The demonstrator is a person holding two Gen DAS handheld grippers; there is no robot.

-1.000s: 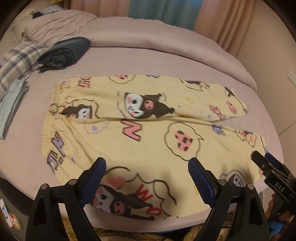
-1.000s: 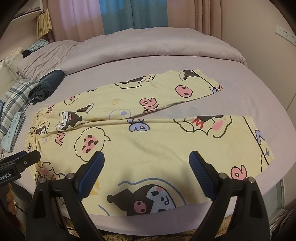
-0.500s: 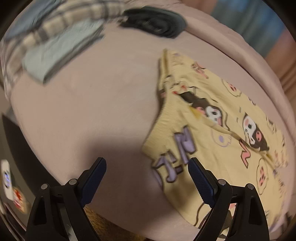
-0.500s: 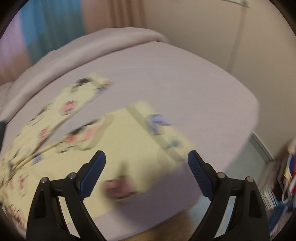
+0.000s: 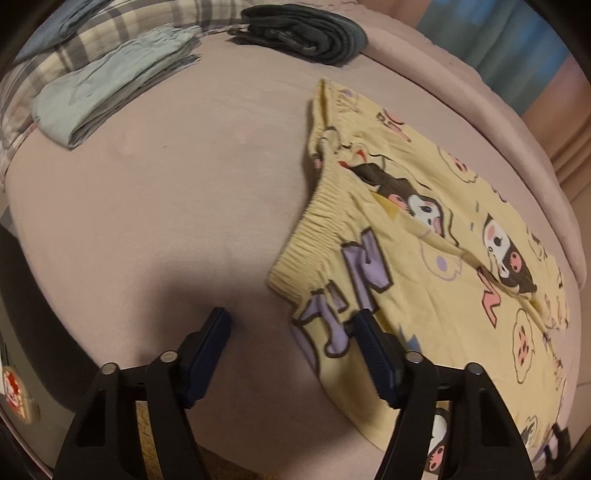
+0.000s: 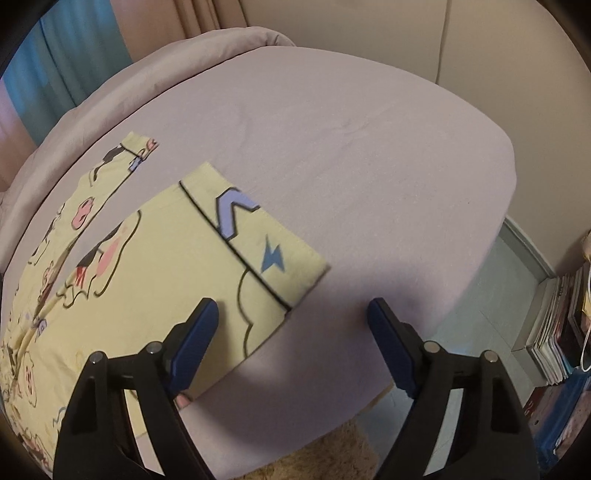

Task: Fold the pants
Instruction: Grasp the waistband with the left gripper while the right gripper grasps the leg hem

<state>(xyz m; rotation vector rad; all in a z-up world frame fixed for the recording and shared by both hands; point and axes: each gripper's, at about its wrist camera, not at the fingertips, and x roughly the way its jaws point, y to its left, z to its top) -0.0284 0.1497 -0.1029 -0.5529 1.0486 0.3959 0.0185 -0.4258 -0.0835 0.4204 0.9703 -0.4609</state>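
Yellow cartoon-print pants (image 5: 424, 258) lie flat on the pink bed. In the left wrist view their elastic waistband (image 5: 314, 218) runs up the middle. My left gripper (image 5: 293, 325) is open and empty, low over the near waistband corner, its right finger over the cloth. In the right wrist view the pants (image 6: 110, 277) show their leg cuff (image 6: 258, 236). My right gripper (image 6: 291, 314) is open and empty, straddling the cuff's near corner.
Folded pale green clothes (image 5: 110, 81), a dark rolled garment (image 5: 306, 33) and a plaid pillow (image 5: 92, 26) lie at the bed's far left. The bed edge (image 6: 480, 258) drops to the floor at right, with stacked books (image 6: 557, 332) and a tan rug (image 6: 332, 450).
Both grippers swung apart from the middle of the pants: the left to the waistband corner, the right to the leg cuff corner. Both came lower and closer to the cloth.
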